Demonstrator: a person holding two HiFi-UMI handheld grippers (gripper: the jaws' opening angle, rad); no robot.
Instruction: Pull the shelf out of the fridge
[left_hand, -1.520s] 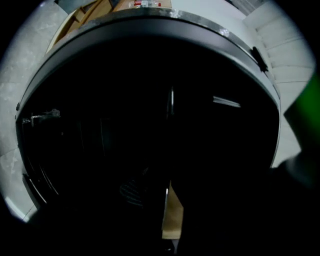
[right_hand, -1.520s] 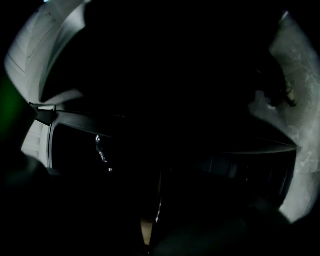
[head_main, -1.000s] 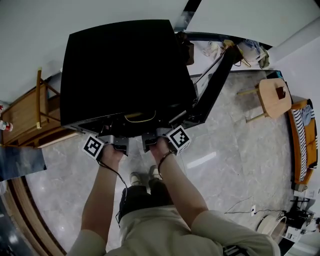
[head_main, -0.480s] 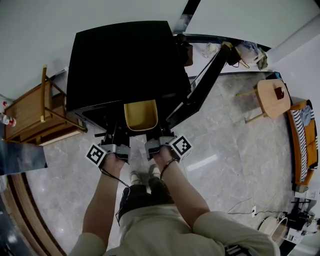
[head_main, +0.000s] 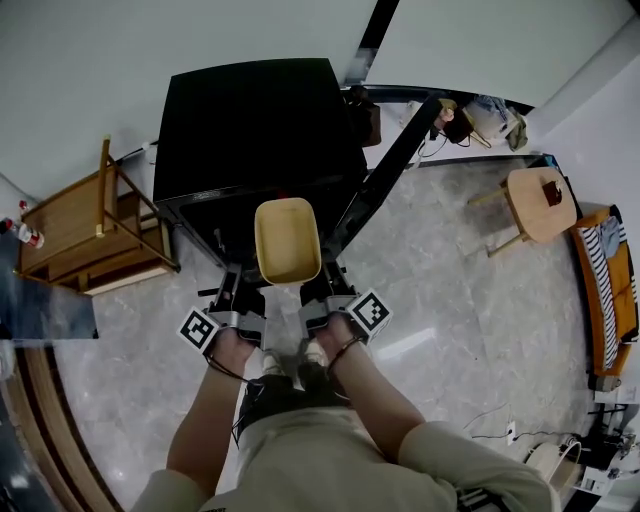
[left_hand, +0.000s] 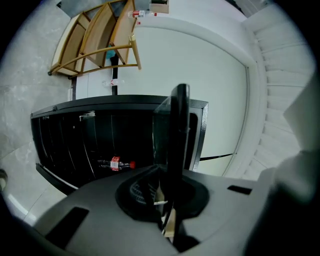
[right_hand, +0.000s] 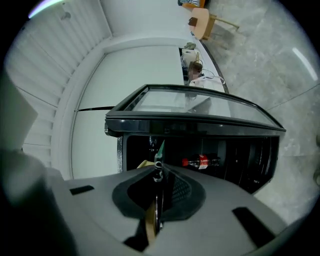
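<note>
A black fridge (head_main: 255, 130) stands with its door (head_main: 385, 175) swung open to the right. A thin shelf sticks out of its front and carries a tan tray (head_main: 287, 240). My left gripper (head_main: 242, 298) and right gripper (head_main: 322, 294) are both shut on the shelf's near edge, one on each side of the tray. The left gripper view has the shelf (left_hand: 177, 125) edge-on between the jaws of the left gripper (left_hand: 167, 200). The right gripper view shows the shelf edge (right_hand: 159, 150) pinched in the right gripper (right_hand: 156, 200).
A red-labelled bottle (left_hand: 116, 164) lies inside the fridge, the same bottle (right_hand: 201, 161) showing in the right gripper view. A wooden rack (head_main: 80, 230) stands left of the fridge. A small round wooden table (head_main: 538, 200) is at the right. The person's feet are on the marble floor (head_main: 450, 300).
Both grippers have drawn back toward the person, and the shelf with the tan tray has slid out of the fridge; a second ago only its front rim showed.
</note>
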